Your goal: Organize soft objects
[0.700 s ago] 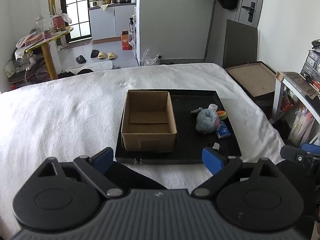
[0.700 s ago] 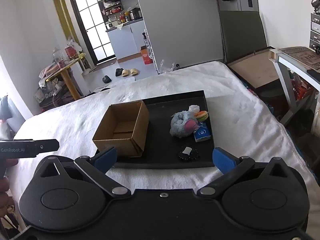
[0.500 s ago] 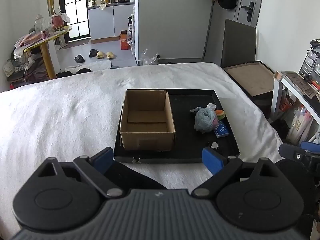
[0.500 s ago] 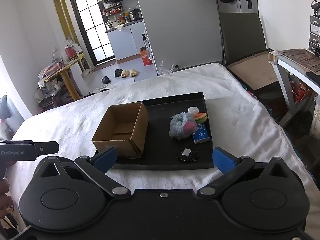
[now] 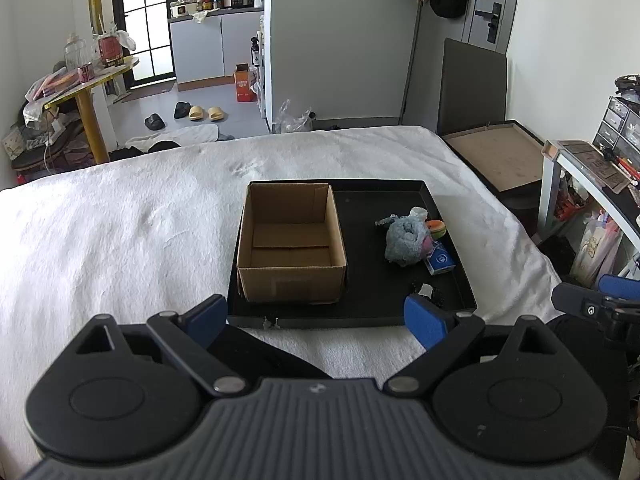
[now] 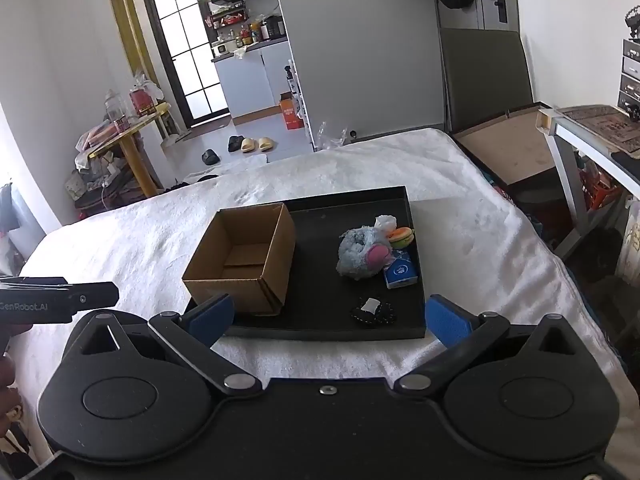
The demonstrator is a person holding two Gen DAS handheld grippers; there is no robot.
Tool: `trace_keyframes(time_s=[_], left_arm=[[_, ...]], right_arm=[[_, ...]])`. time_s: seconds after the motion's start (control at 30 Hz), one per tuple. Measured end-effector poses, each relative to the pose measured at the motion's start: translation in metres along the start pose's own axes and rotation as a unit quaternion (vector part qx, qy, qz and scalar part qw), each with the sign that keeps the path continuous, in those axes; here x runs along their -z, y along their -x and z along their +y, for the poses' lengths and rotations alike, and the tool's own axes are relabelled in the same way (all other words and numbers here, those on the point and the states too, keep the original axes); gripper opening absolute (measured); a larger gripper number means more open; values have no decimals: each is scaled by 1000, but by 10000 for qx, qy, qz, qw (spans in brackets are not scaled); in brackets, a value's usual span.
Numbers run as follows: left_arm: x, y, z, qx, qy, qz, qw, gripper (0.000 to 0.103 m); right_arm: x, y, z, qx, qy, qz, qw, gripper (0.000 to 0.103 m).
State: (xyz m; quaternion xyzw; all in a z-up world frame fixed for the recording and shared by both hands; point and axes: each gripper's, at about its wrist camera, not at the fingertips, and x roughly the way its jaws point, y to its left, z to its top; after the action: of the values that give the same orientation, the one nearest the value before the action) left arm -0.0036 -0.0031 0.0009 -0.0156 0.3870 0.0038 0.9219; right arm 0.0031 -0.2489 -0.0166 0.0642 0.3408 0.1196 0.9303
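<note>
Plush toy (image 6: 360, 255) partly hiding burger toy (image 6: 401, 237), black item (image 6: 374, 312) unclear, both tongs (image 5: 316, 316) (image 6: 328, 316) apart.

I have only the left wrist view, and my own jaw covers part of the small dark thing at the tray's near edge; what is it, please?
Observer: A black fuzzy item with a white tag on top, lying on the tray apart from the plush toy.
Operator: Is the right gripper ready?
Observer: The right gripper hovers short of the tray, jaws wide open, holding nothing.
Operator: Anything else about the plush?
Observer: A round pink patch on its side facing the blue packet.
</note>
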Motion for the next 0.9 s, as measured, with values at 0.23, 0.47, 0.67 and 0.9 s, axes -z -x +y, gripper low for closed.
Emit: trace_keyframes(time_s=[0.23,0.47,0.67,0.9], left_arm=[[-1,2,3,3,12,2,10000,95],[-1,2,3,30,-30,42,10000,95],[-2,-1,3,0,-68,59,10000,95],[-3,-3,4,-16,-63,55,10000,95]], right_arm=[[-1,1,7,10,106,-3,9999,103],[0,0,11,-10,160,49,9999,103],[0,-1,11,-40,166,72,9998,103],[1,-2,12,-40,178,89,9998,103]])
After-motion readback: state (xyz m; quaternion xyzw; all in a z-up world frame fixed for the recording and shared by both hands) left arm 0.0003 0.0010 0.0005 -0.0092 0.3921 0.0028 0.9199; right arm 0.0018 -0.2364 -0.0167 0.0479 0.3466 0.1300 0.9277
